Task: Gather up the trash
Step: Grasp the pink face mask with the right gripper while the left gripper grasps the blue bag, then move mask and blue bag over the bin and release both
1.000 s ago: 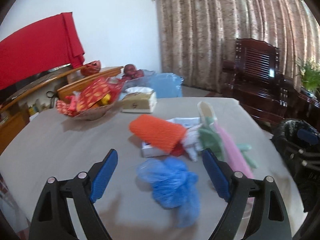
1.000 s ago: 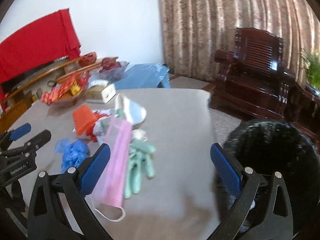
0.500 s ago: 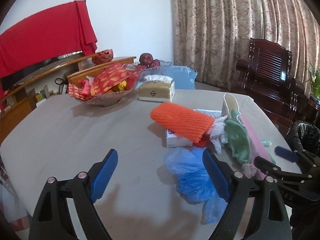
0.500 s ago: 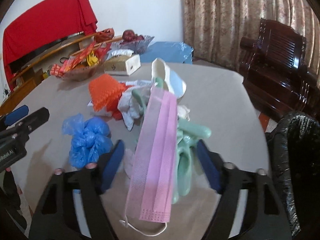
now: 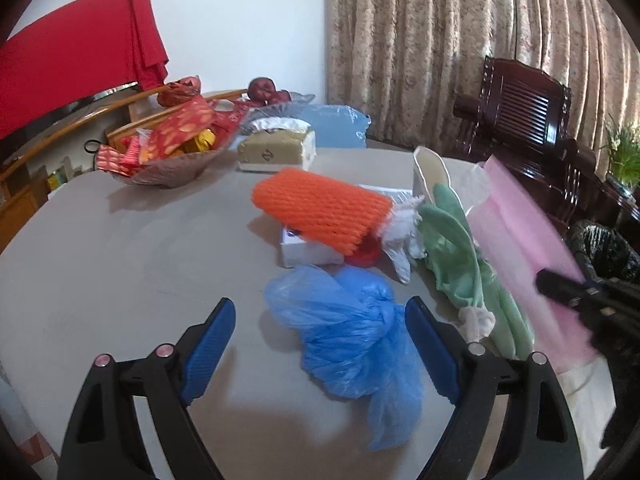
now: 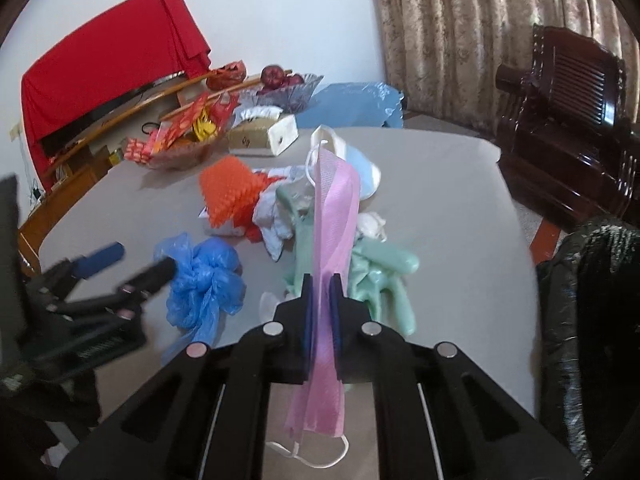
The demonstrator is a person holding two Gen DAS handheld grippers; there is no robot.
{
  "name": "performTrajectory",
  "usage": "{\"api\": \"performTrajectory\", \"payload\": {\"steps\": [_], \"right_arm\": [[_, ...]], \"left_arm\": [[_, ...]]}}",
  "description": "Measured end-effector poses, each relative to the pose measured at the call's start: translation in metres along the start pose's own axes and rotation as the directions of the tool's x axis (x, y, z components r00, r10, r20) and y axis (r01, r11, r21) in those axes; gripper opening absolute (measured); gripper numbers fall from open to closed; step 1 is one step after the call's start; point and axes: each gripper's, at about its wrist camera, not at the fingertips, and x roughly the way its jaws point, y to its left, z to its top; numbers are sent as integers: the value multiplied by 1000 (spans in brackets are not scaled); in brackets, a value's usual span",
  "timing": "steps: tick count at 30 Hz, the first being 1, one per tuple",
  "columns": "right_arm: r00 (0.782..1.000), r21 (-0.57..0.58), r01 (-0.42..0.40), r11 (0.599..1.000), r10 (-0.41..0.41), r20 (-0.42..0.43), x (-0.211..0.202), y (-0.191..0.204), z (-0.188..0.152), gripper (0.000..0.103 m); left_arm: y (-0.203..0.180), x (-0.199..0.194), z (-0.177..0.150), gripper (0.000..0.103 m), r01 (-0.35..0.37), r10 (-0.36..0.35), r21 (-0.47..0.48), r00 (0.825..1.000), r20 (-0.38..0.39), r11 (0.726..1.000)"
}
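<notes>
Over the table (image 6: 440, 208), your right claw (image 6: 320, 300) gripped the pink mask (image 6: 332, 216), bin (image 6: 592, 280) to its right; left claw (image 5: 316, 344) gaped around the blue bag (image 5: 348, 340).

pink mask (image 6: 334, 216), blue bag (image 5: 352, 336), orange netting (image 5: 320, 210)

At the far left of the grey surface (image 5: 120, 248) sits a bowl (image 5: 168, 168) of red and yellow packets, a tissue box (image 5: 276, 148) just to its right. Beyond stand a dish of what may be apples (image 6: 280, 76), patterned curtains (image 5: 440, 40) and a dark wooden chair (image 5: 524, 120).
</notes>
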Motion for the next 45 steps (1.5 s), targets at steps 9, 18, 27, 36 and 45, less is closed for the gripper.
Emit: {"api": "performTrajectory", "payload": {"steps": [9, 18, 27, 36, 45], "right_arm": [[999, 25, 36, 999, -36, 8, -12, -17, -2, 8], [998, 12, 44, 999, -44, 36, -27, -16, 0, 8], [996, 9, 27, 1000, -28, 85, -52, -11, 9, 8], [992, 24, 41, 999, -44, 117, -77, -17, 15, 8], [982, 62, 88, 994, -97, 160, -107, -38, 18, 8]], "left_arm": [[-16, 33, -3, 63, 25, -26, -16, 996, -84, 1000], [-16, 18, -1, 24, 27, -29, -29, 997, -69, 999], [-18, -31, 16, 17, 70, -70, -29, 997, 23, 997], [-44, -72, 39, 17, 146, -146, 10, 983, 112, 989], [-81, -83, 53, 17, 213, -219, 59, 963, 155, 975]]}}
